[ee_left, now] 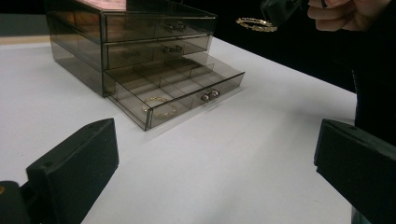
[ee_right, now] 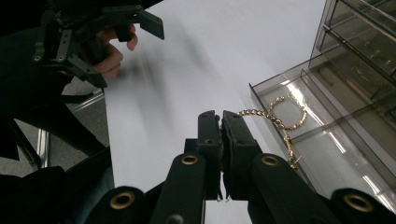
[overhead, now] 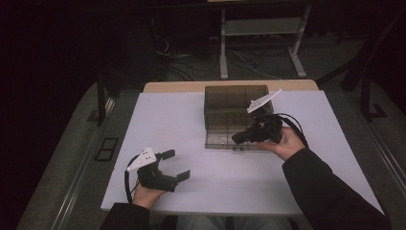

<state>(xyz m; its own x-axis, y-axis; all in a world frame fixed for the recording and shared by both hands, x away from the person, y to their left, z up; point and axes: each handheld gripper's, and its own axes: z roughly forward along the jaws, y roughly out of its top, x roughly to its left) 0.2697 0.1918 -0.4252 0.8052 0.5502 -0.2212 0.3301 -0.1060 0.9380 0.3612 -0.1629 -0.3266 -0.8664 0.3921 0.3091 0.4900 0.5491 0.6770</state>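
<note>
drawer unit (ee_left: 135,42): top cut off by frame edge
gold bracelet (ee_right: 280,123): clasp end hidden behind jaw
table (ee_right: 187,70): motion-blurred streaks
upper drawers' contents: too dim to tell

- Legible text, labels, brand marks, numbers, signs: none in any view
- Smoked clear drawer box (ee_left: 140,51): fronts and walls carry no marking
- White tabletop (overhead: 191,124): plain surface, no print
- Hand-held gripper bodies: no readable lettering
</note>
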